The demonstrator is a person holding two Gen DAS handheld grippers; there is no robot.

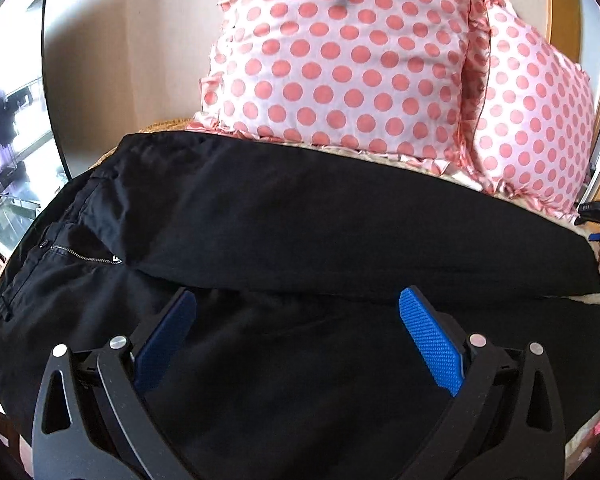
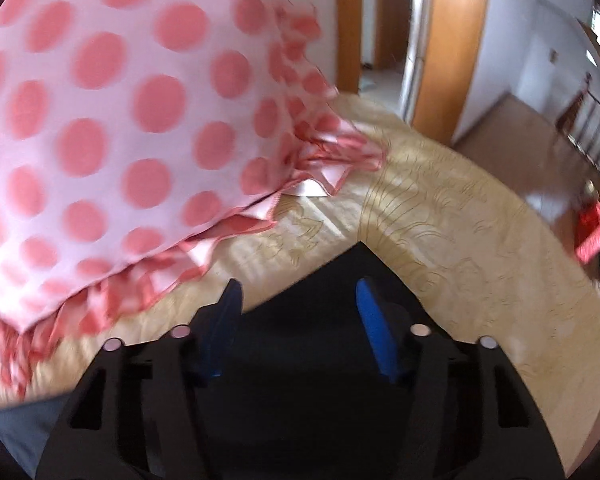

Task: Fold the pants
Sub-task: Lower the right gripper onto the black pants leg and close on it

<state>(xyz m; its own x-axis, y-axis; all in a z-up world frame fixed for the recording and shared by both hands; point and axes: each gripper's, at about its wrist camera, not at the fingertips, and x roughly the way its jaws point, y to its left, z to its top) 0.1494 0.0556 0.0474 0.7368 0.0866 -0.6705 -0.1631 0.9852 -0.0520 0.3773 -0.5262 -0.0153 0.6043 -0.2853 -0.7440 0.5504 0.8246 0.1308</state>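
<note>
Black pants (image 1: 300, 216) lie across the bed (image 2: 440, 208) below polka-dot pillows (image 1: 340, 52), one leg folded over the other; left gripper (image 1: 296, 340) and right gripper (image 2: 298, 320) hover spread, gripping nothing; shorter folds apparently remain.

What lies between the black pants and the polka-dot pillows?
In the left wrist view, only a thin strip of beige patterned bedspread separates the black pants from the pink polka-dot pillows.
</note>
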